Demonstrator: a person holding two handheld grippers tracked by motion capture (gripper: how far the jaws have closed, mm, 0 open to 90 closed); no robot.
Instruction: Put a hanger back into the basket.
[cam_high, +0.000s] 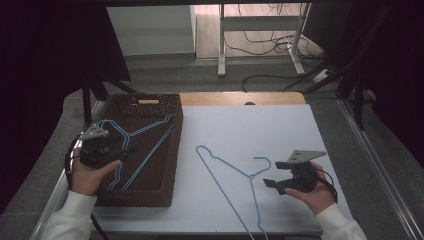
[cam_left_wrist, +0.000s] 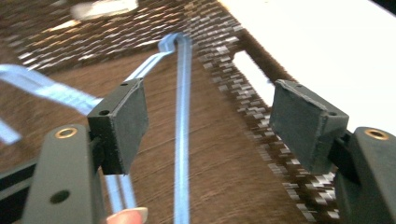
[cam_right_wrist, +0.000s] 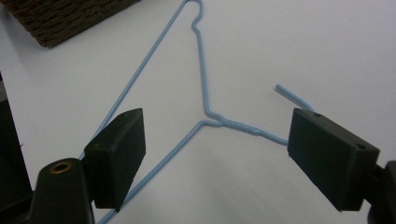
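Nearest the person, white sleeves come in from the table's front edge, each hand carrying a gripper. Right gripper (cam_high: 272, 173) hangs low over the white table top (cam_high: 280, 125), jaws spread wide with nothing pinched; in the right gripper view the twisted neck of a blue wire hanger (cam_right_wrist: 204, 84) lies on the table between and beyond the pads, and the pads do not touch it. That hanger (cam_high: 235, 172) lies flat on the white surface, hook toward the right gripper, its long base running down to the front edge. To the left, the left gripper (cam_high: 131, 146) is held over a dark woven basket (cam_high: 172, 150), jaws apart; no earlier moment to compare, and the pads (cam_left_wrist: 123, 121) press on nothing. In the left gripper view a blue hanger wire (cam_left_wrist: 182, 140) runs between the open jaws, lying on the basket floor. More blue hangers (cam_high: 145, 132) are stacked inside the basket. Farther off, a strip of wooden table edge (cam_high: 240, 98), then grey floor, white metal legs (cam_high: 221, 45) and loose cables (cam_high: 260, 47).
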